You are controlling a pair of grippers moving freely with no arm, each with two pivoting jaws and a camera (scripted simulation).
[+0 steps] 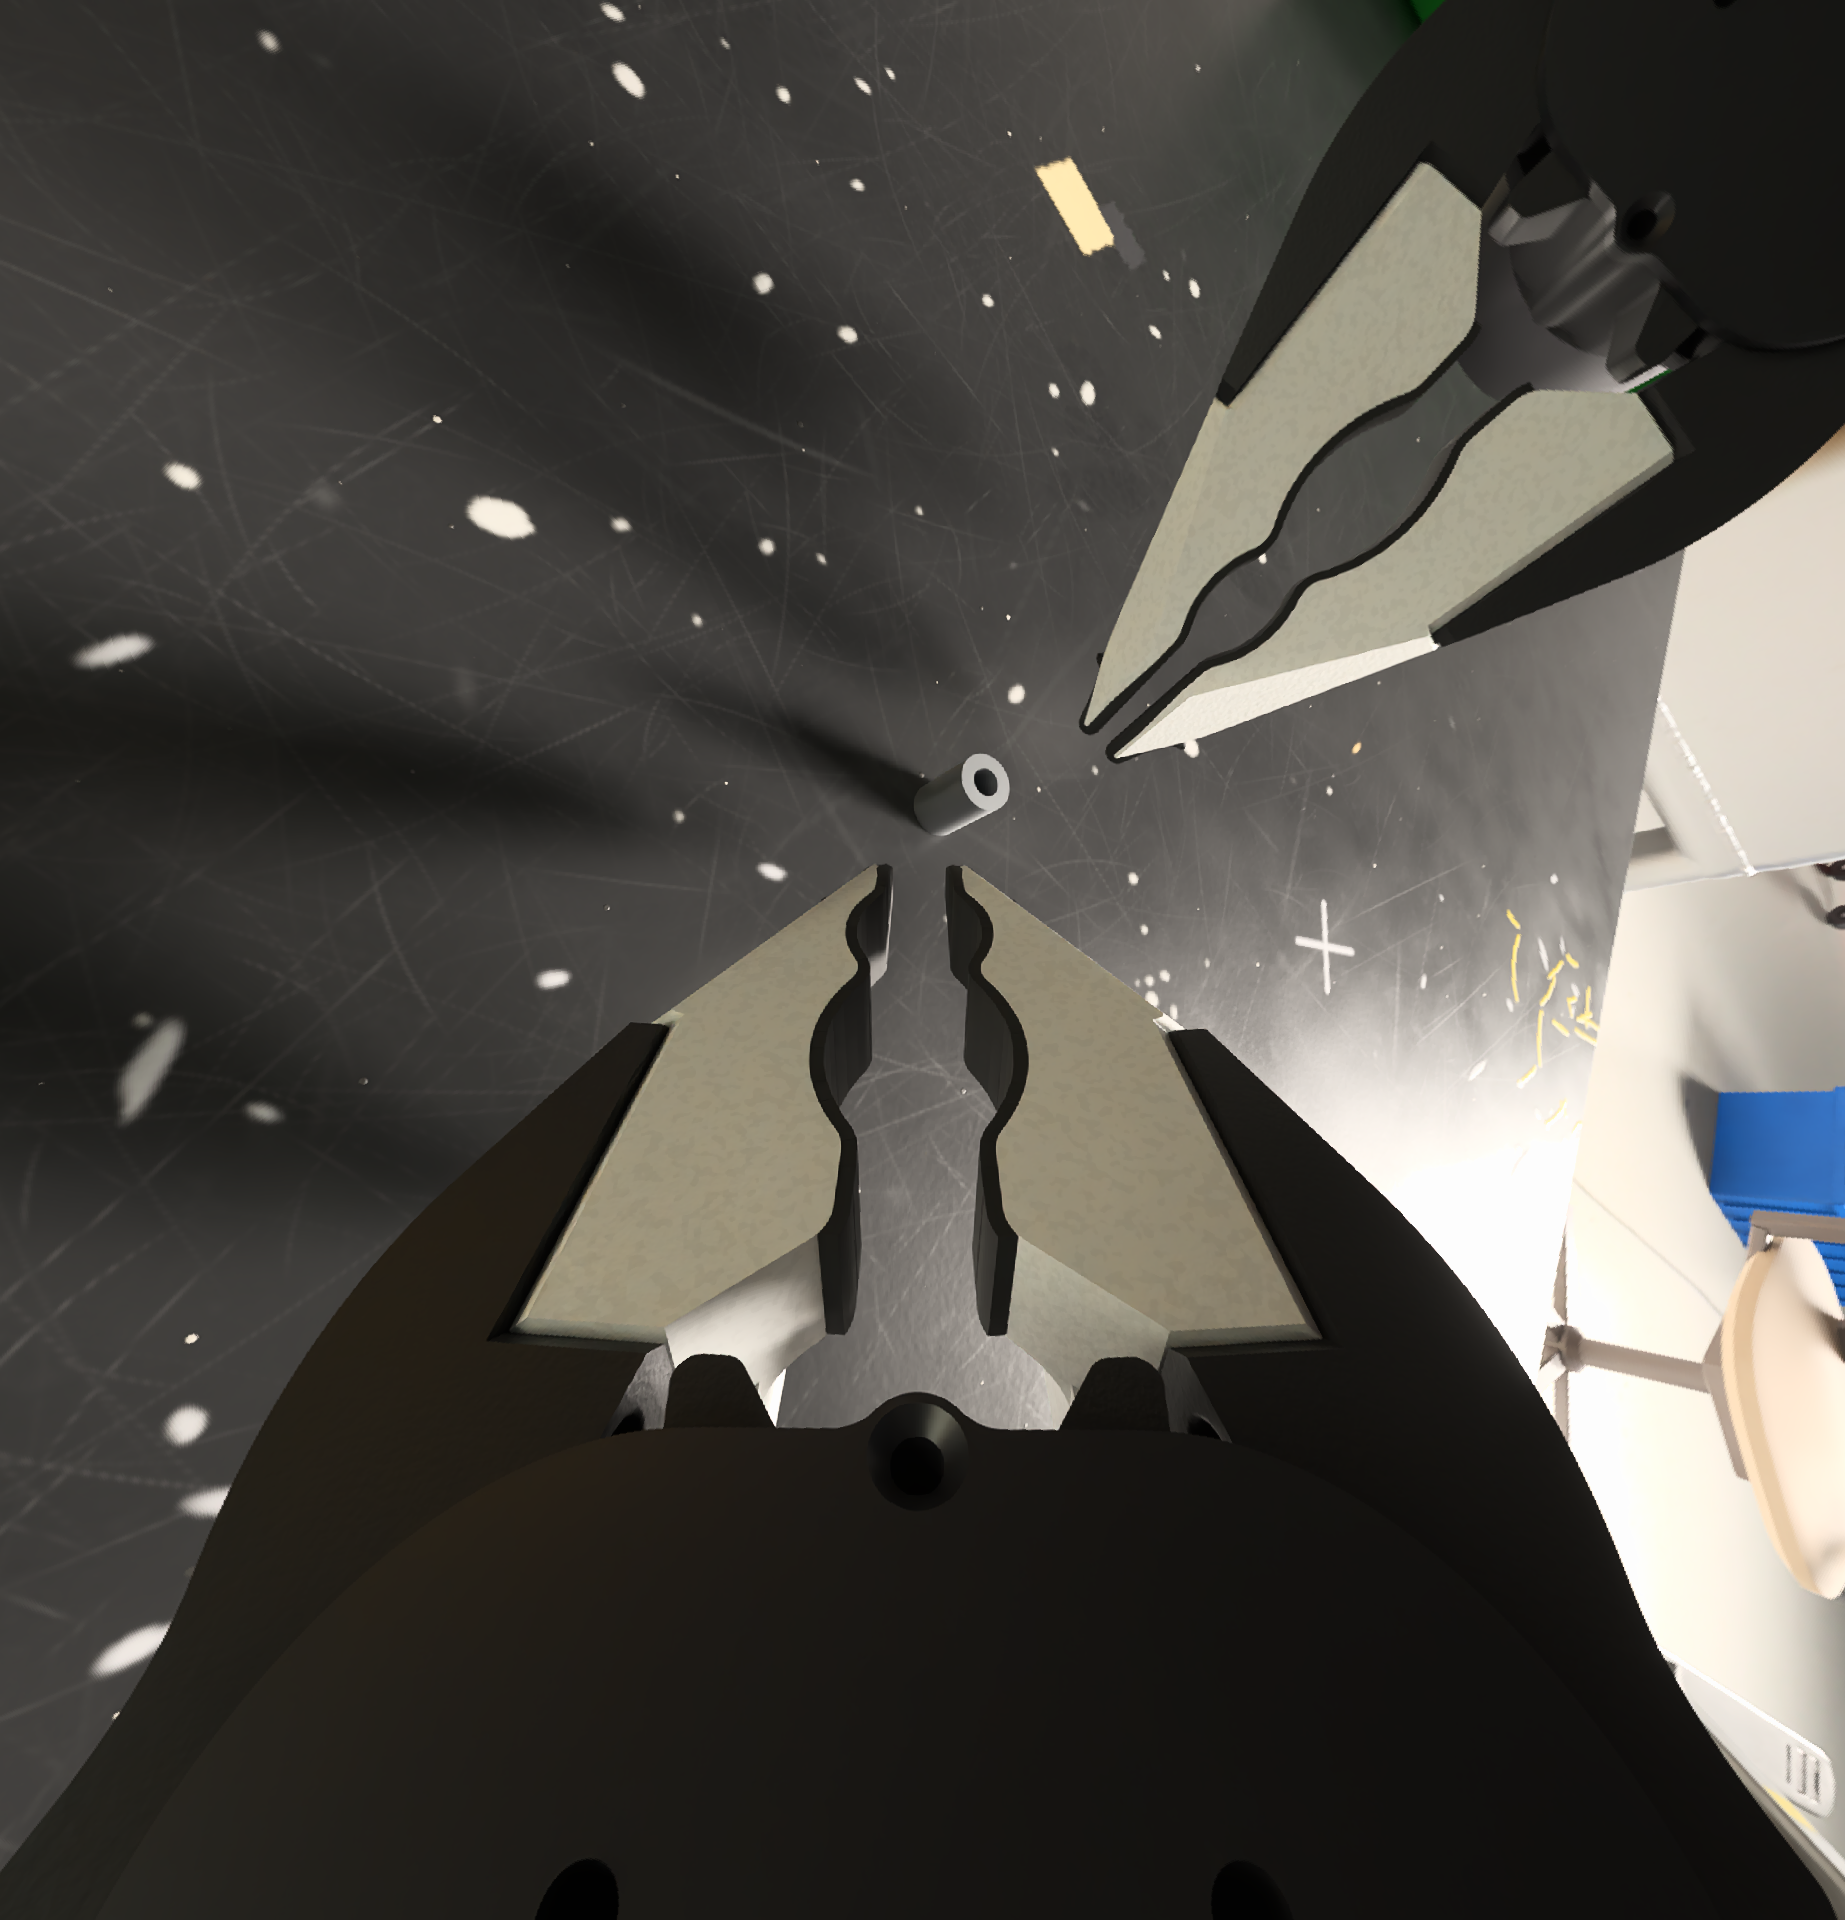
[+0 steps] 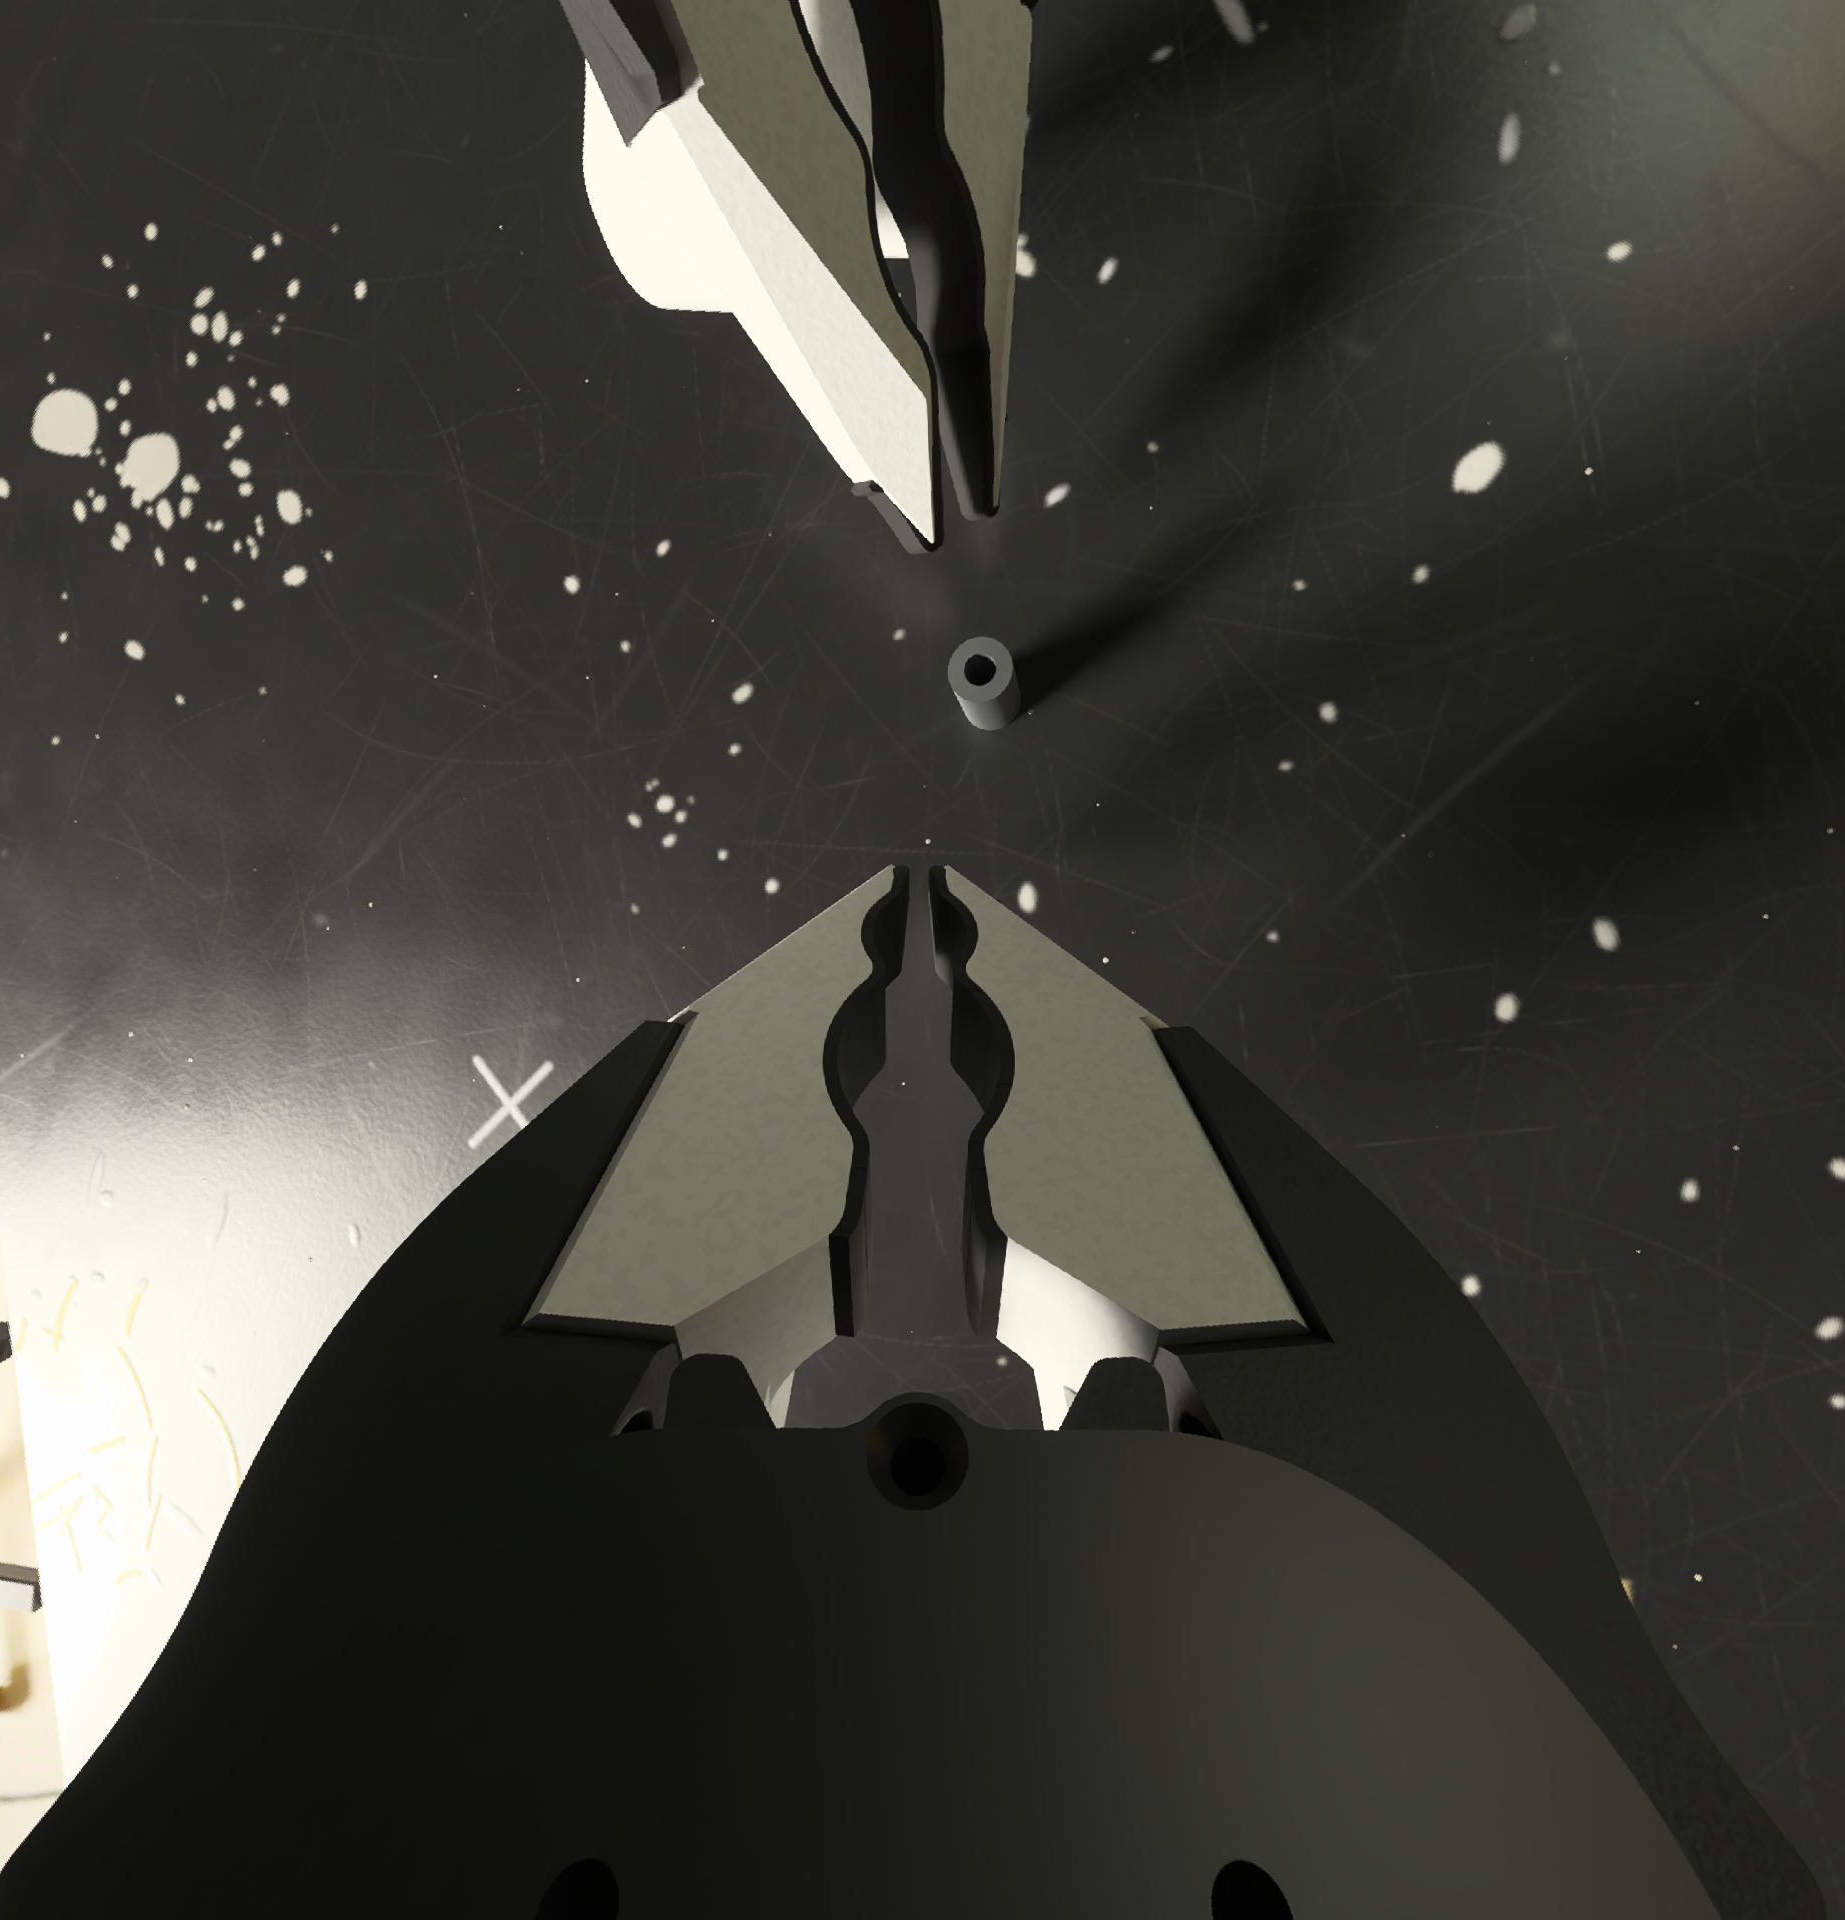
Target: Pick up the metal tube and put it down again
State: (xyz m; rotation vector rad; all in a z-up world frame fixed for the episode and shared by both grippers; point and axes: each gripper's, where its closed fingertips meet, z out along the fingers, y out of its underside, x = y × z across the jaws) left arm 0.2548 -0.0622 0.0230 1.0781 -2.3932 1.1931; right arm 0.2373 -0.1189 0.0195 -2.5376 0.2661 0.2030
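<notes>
Metal tube stands alone on the dark, paint-flecked worktop, with two grippers around it.

In the left wrist view, the left gripper sits just short of the tube with its jaws narrowly apart, holding nothing; to the right, the right gripper points in with its tips almost together, also empty (a white cross mark lies further right). The tube touches neither gripper.

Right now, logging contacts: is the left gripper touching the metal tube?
Apart. The left wrist view shows bare tabletop between the left gripper fingertips and the upright metal tube.
</notes>
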